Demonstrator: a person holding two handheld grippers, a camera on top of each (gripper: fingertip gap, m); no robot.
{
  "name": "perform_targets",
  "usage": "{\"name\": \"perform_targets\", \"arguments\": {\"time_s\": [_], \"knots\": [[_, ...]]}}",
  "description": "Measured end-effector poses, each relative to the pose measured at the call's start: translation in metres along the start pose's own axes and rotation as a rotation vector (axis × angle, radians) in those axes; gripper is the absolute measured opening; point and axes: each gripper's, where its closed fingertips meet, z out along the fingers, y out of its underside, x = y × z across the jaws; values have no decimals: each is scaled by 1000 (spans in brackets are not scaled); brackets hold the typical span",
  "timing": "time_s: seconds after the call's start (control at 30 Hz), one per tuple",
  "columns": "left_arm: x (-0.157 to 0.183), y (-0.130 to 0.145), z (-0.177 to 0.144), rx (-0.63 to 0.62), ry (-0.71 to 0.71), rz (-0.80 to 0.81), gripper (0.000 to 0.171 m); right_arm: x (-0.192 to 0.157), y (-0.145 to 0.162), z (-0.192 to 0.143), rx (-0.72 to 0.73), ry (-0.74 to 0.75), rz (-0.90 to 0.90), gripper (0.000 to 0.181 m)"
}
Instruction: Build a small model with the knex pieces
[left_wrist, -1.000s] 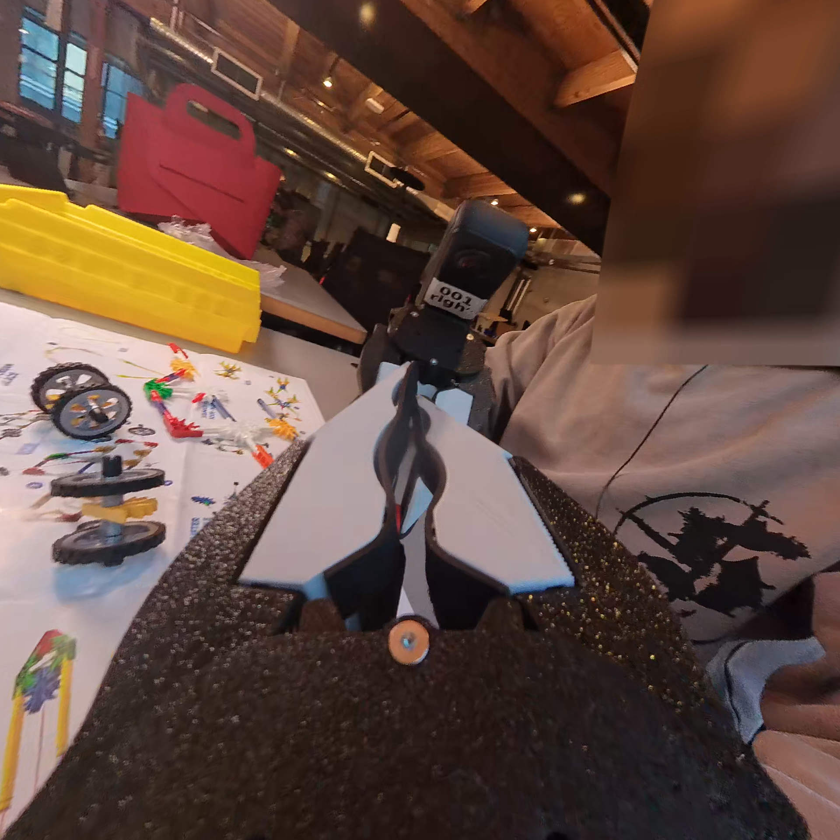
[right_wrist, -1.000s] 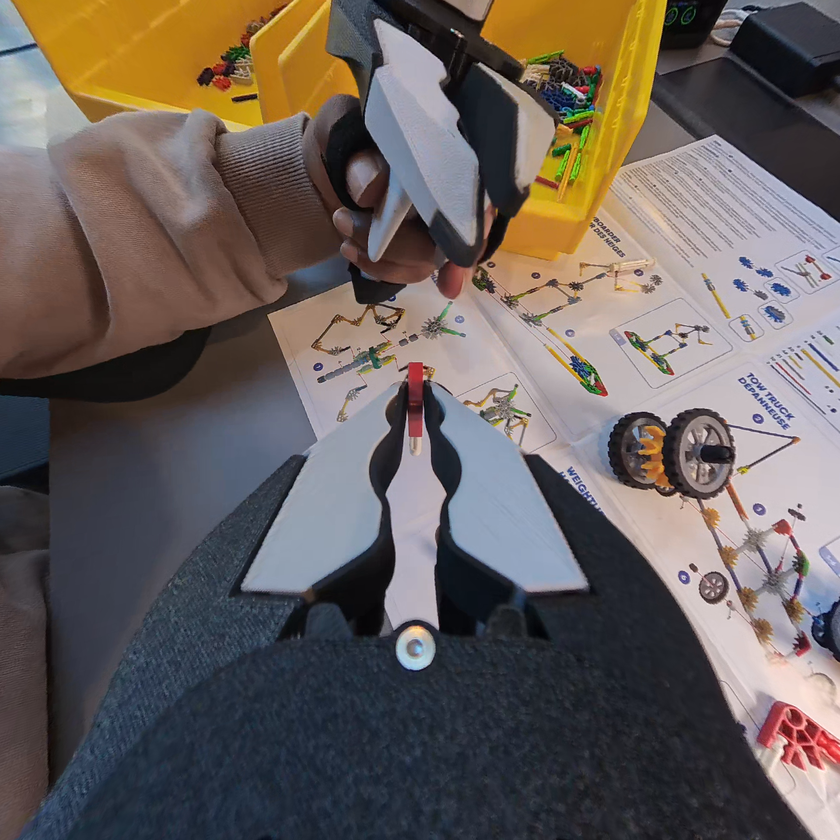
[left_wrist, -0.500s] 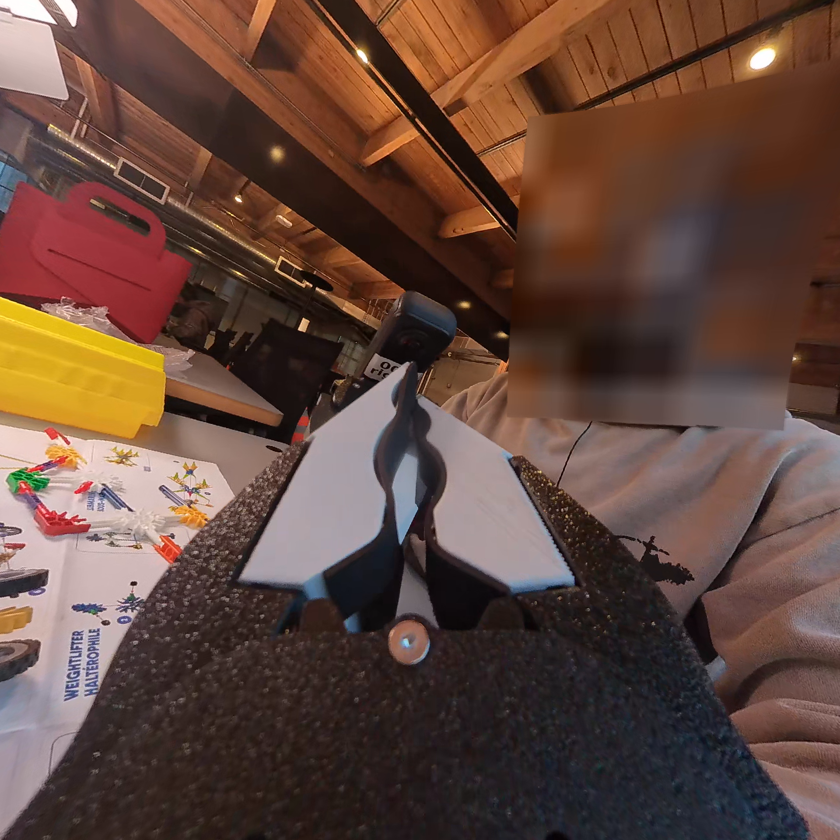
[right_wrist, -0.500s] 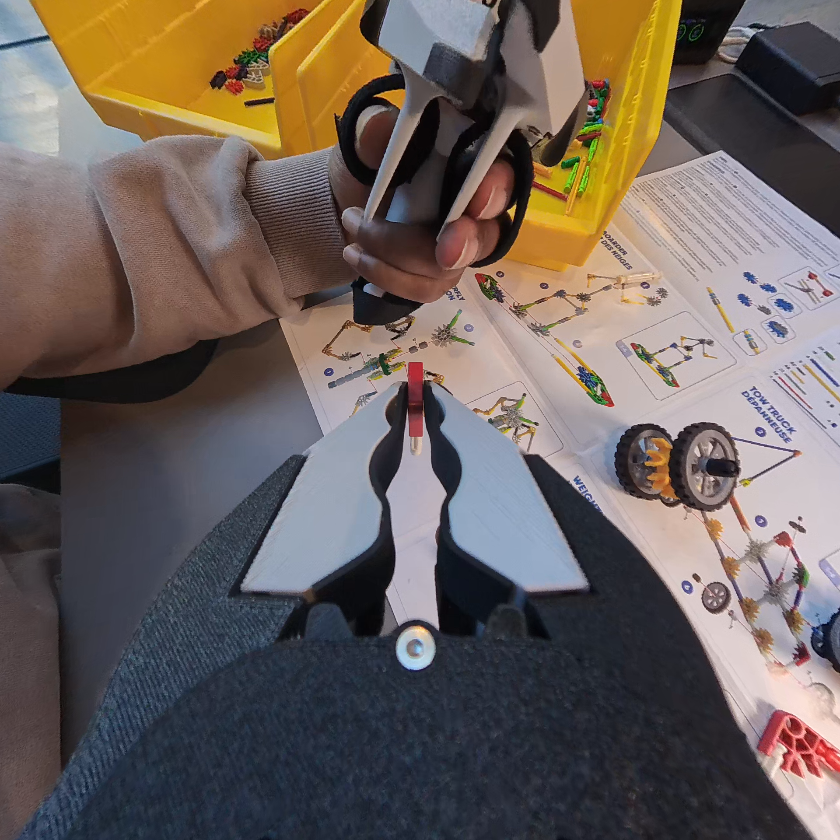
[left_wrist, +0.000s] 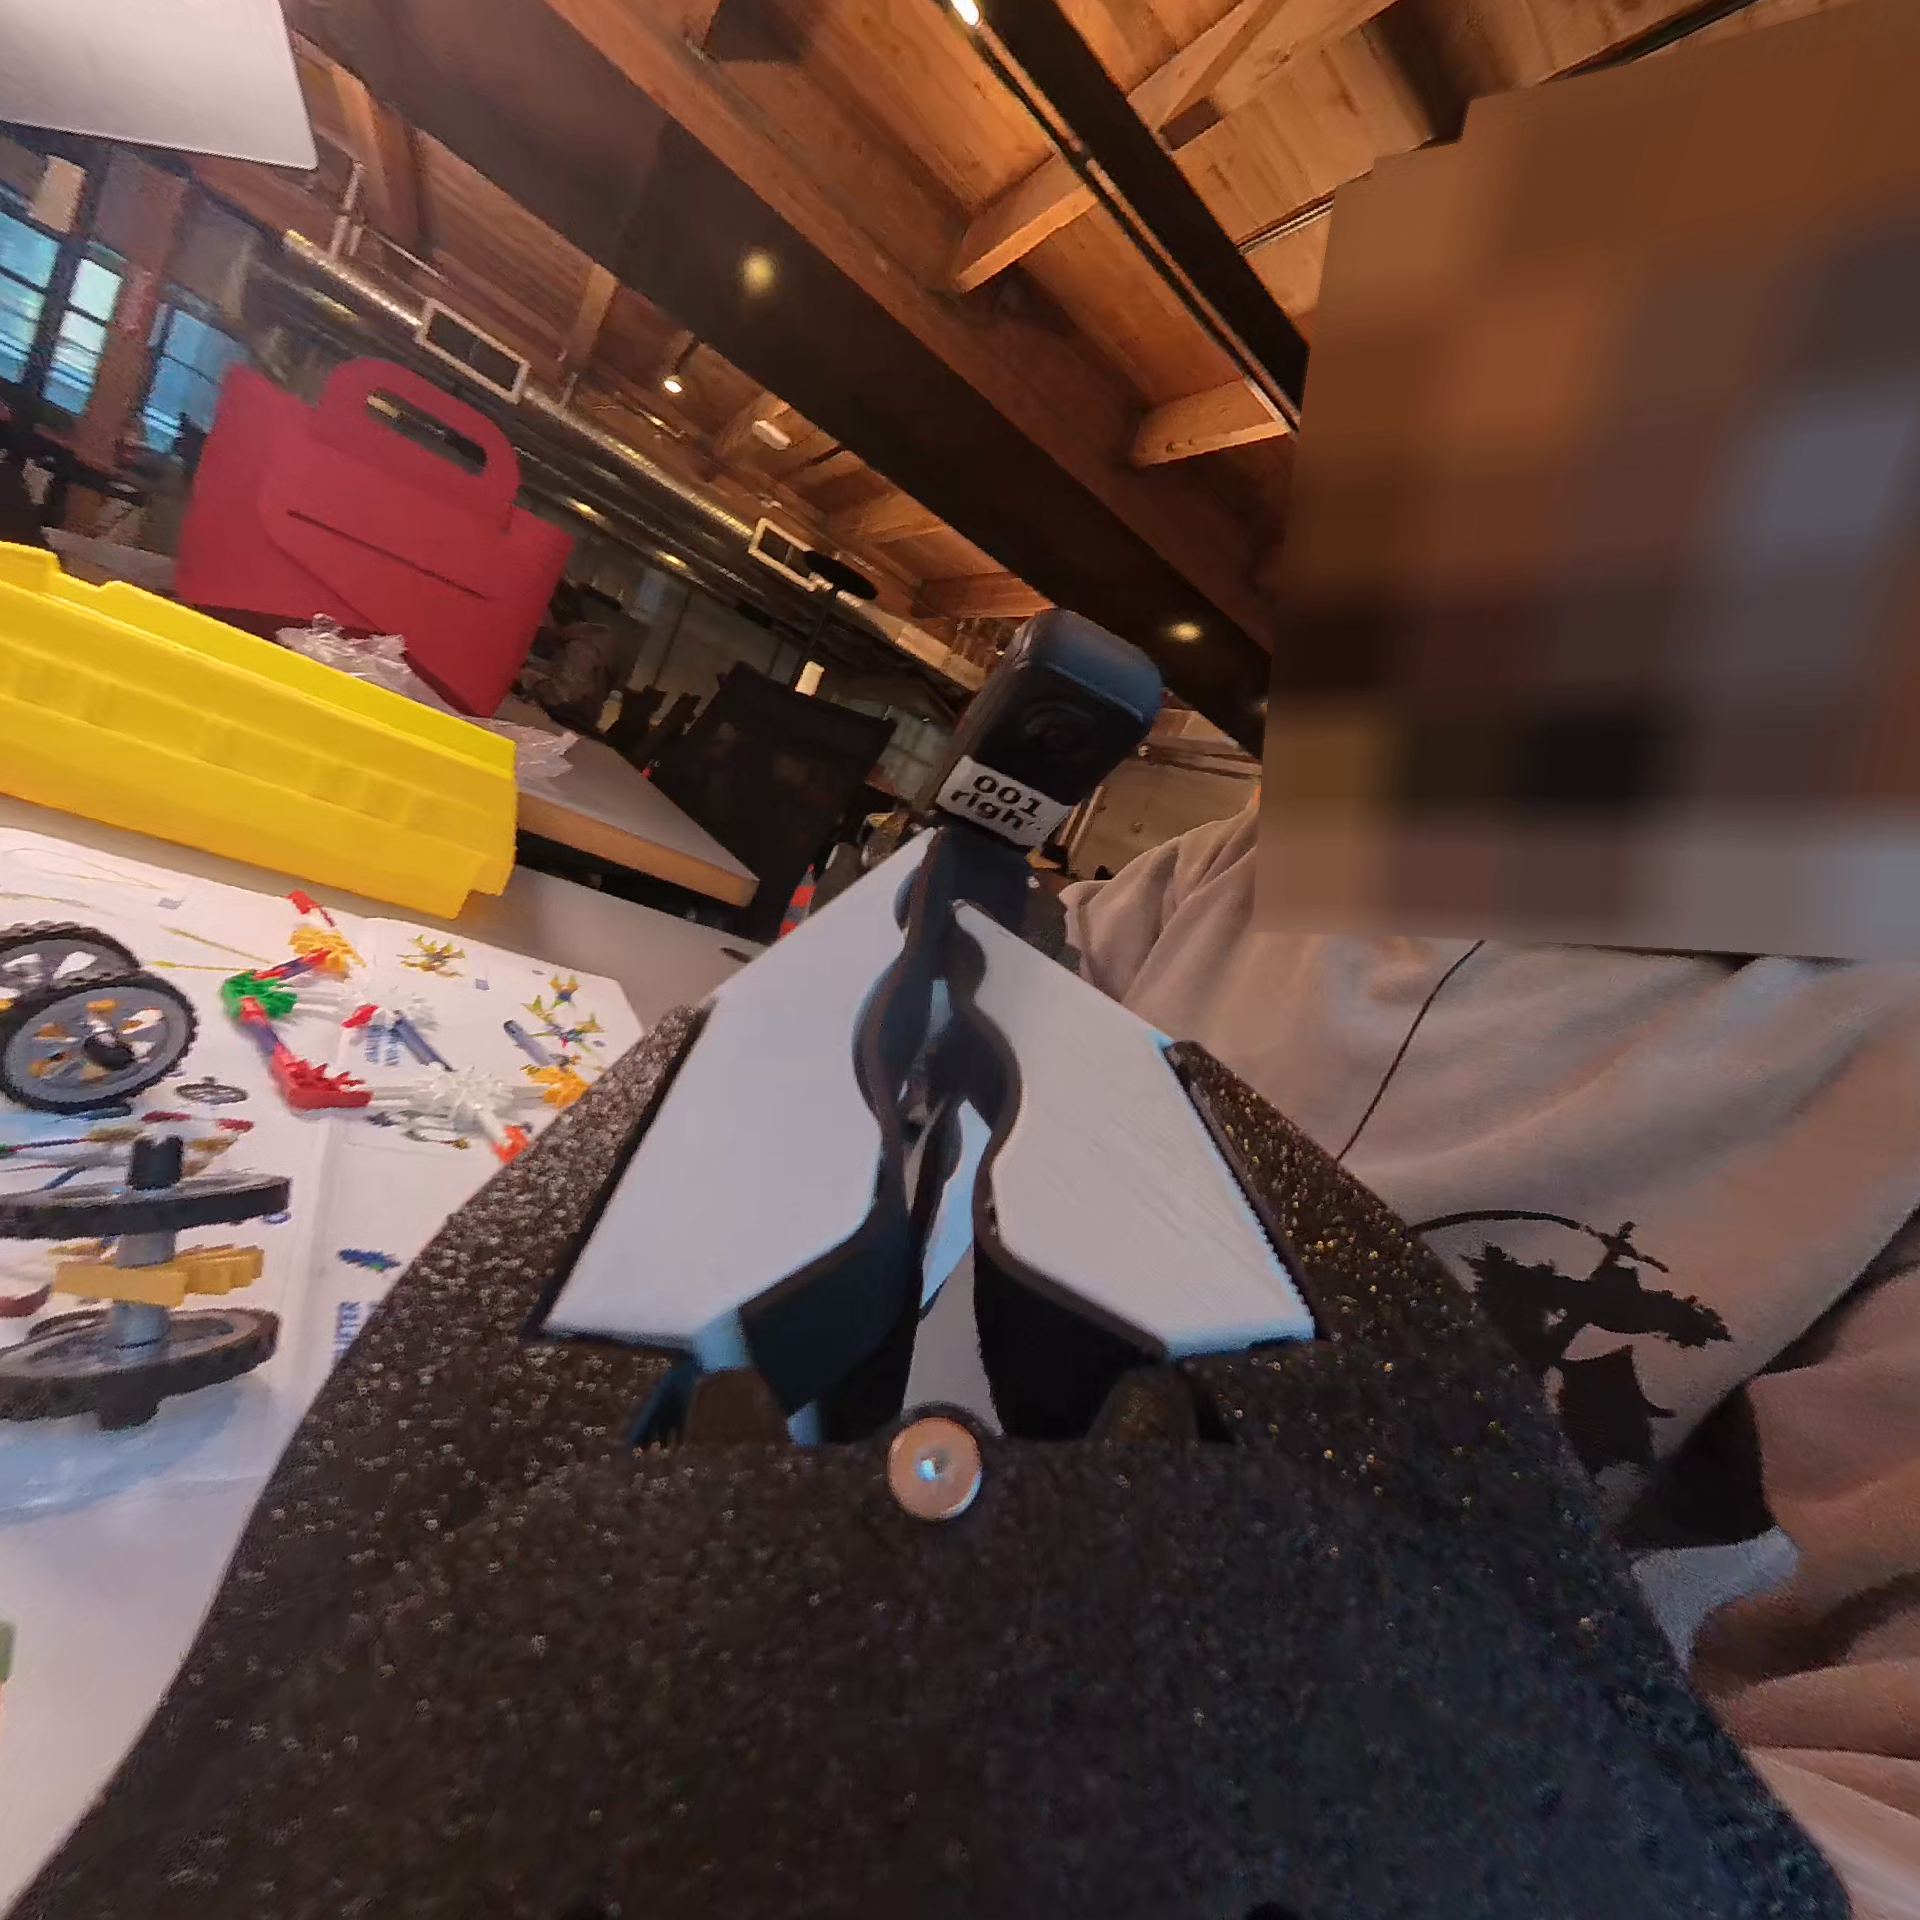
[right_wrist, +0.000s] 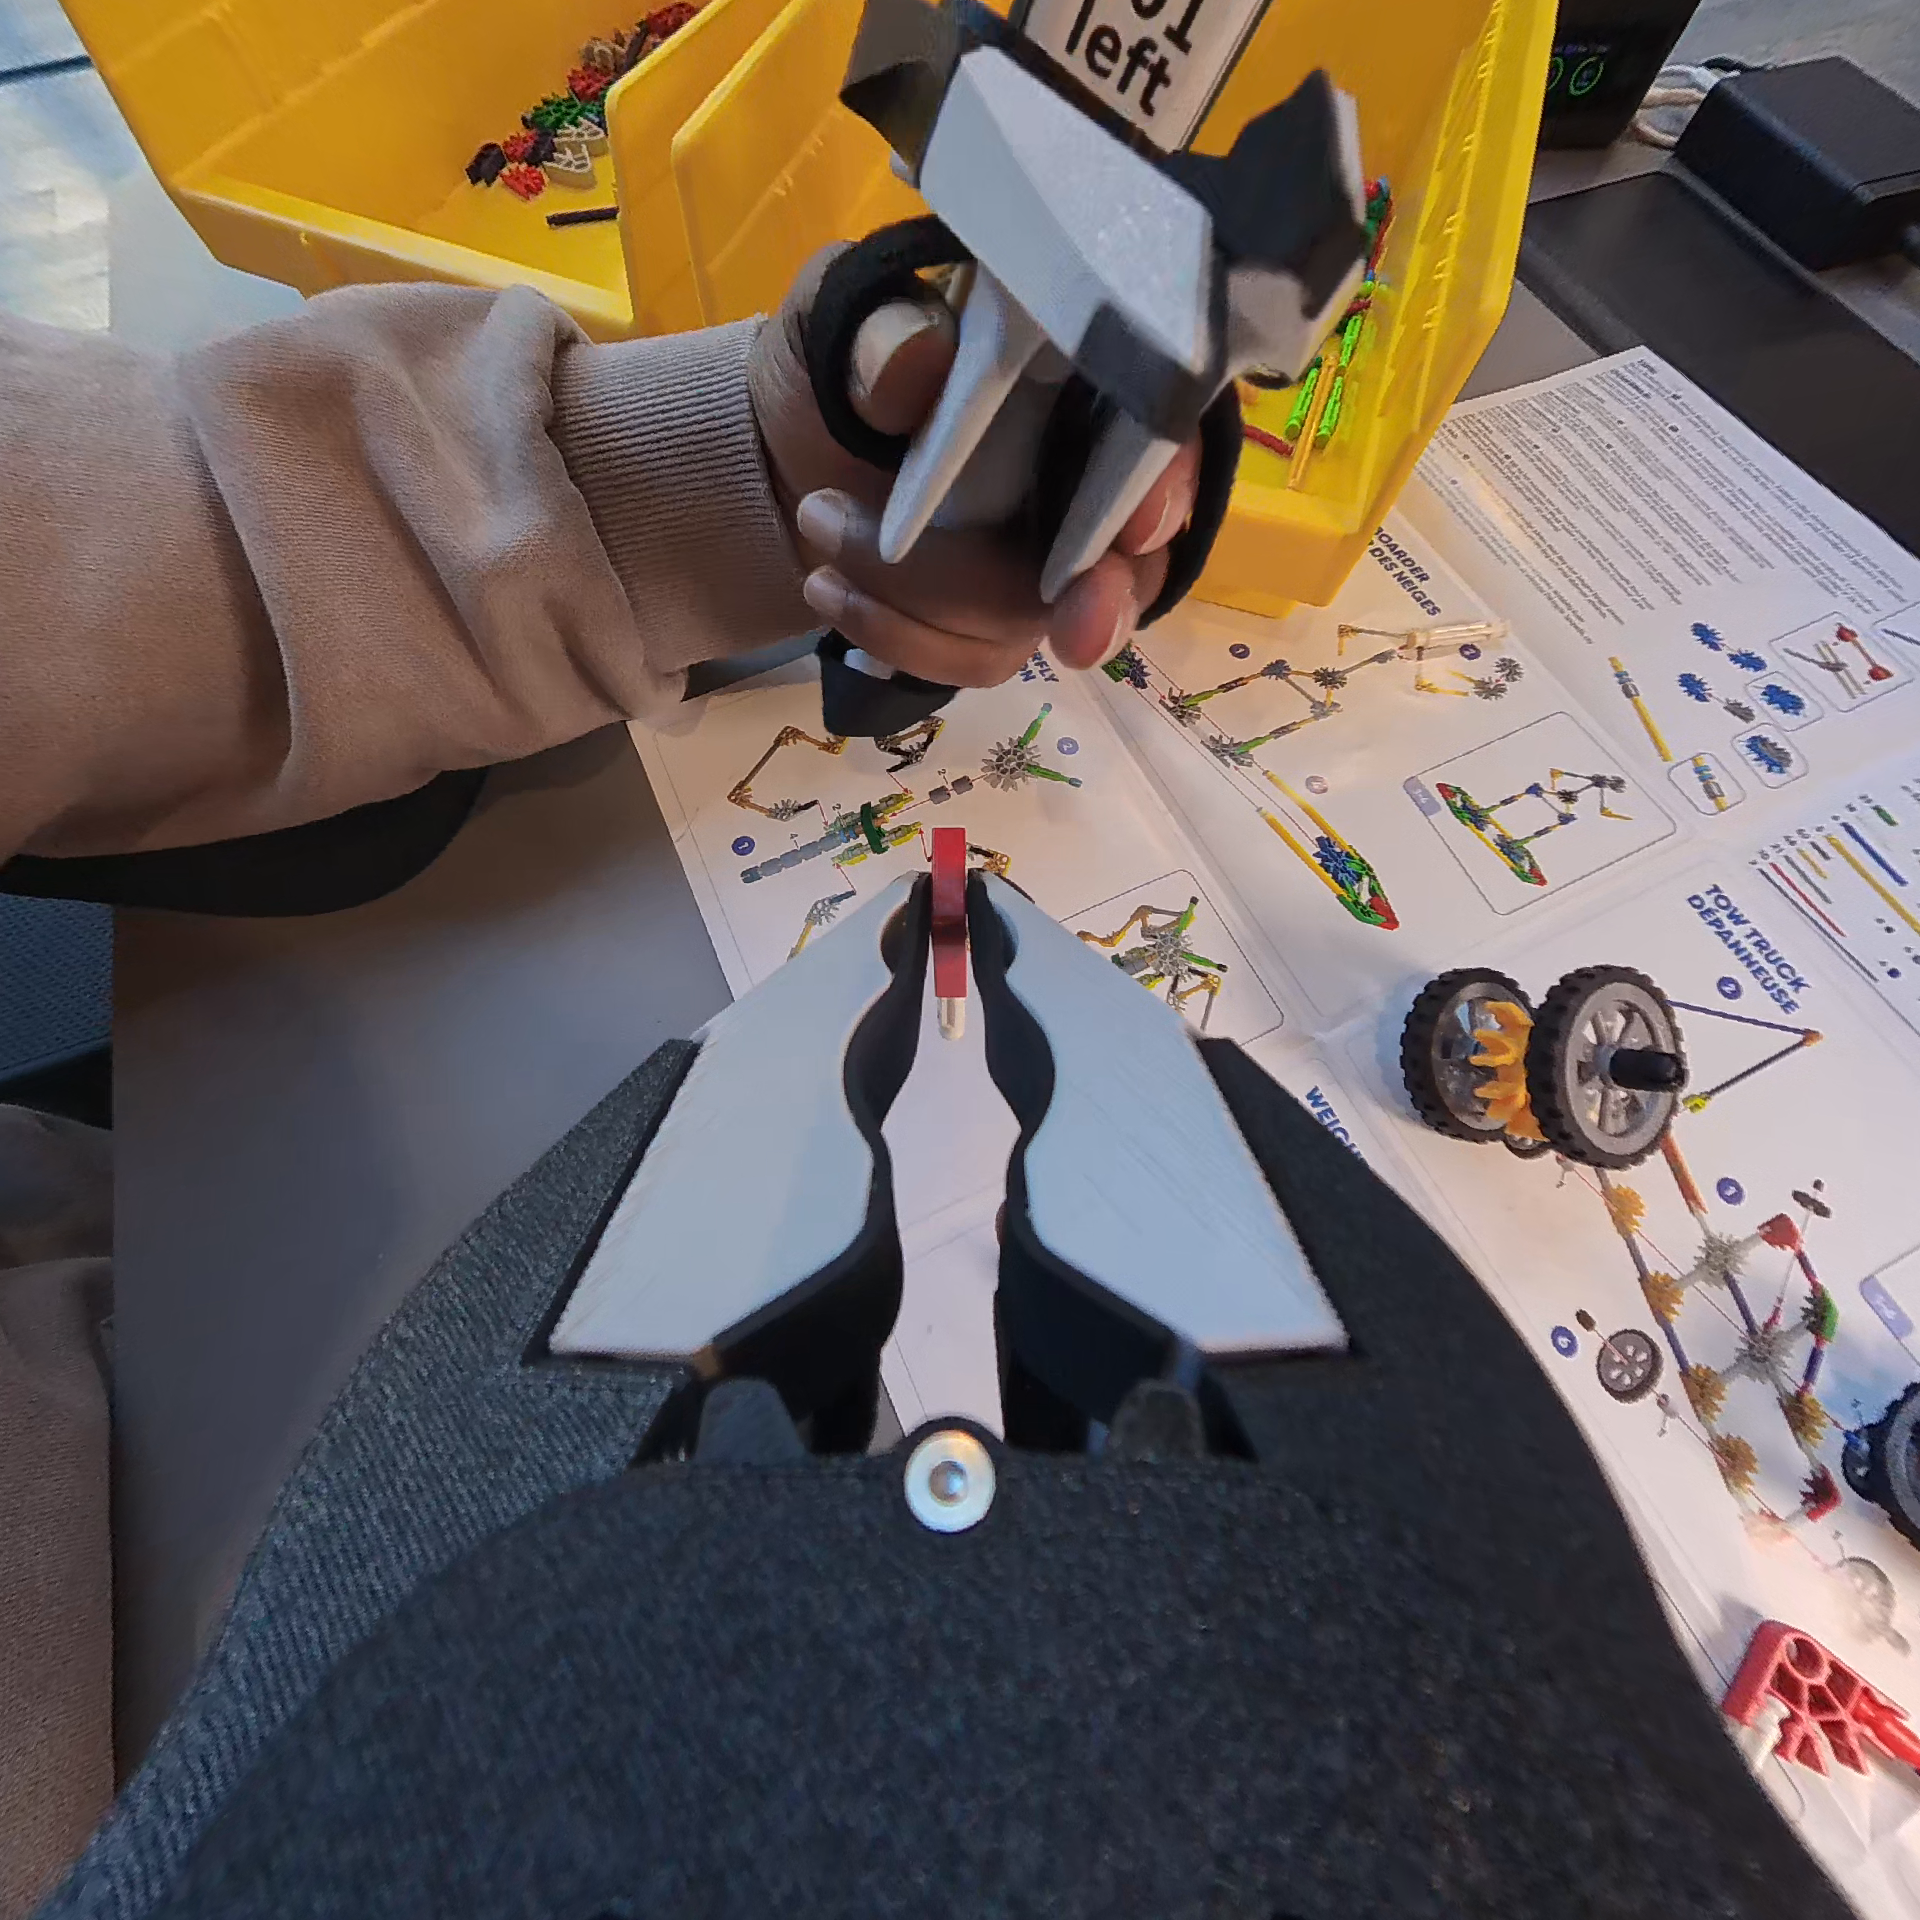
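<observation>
Red connector piece (right_wrist: 948, 925) pinched in right tool (right_wrist: 945, 883); left tool (left_wrist: 928, 914) closed, empty, above instruction sheet (right_wrist: 1558, 727).

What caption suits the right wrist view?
Right gripper pinches a small red piece above the instruction sheet.

On the surface (right_wrist: 395, 1039) lies an instruction sheet (right_wrist: 1558, 727), with a storage bin (right_wrist: 727, 208) behind it holding small construction pieces (right_wrist: 551, 114). A wheel pair on an axle (right_wrist: 1548, 1070) rests on the sheet to the right, and a fan-shaped connector (right_wrist: 1818, 1704) lies nearer, at the right edge. The left claw (right_wrist: 987, 540) hangs above the sheet's far left part, before the bin. The right claw (right_wrist: 948, 894), nearer, pinches a small connector on a rod (right_wrist: 948, 935) over the sheet's left edge.
</observation>
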Motion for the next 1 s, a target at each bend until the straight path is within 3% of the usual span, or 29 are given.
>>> {"name": "perform_targets", "arguments": {"time_s": [0.23, 0.33, 0.37, 0.4, 0.43, 0.7, 1.0], "knots": [[-44, -1, -17, -59, -369, 164, 0, 3, 2, -2, 1, 7, 4, 4], [-46, -4, -19, -50, -400, 189, 0, 4, 2, -1, 1, 6, 5, 4], [-44, -10, -18, -17, -395, 199, 68, 4, 2, -1, 2, 5, 4, 4], [-53, -12, -20, -13, -456, 149, 117, 4, 2, -1, 2, 4, 4, 4], [-57, -6, -20, -62, -471, 118, 121, 4, 2, -1, 3, 4, 4, 4], [-52, -5, -15, -41, -422, 105, 114, 4, 1, -2, 6, 5, 0, 4], [-64, 6, -21, -124, -518, 147, 105, 4, 2, -2, 3, 8, -2, 4]]}}
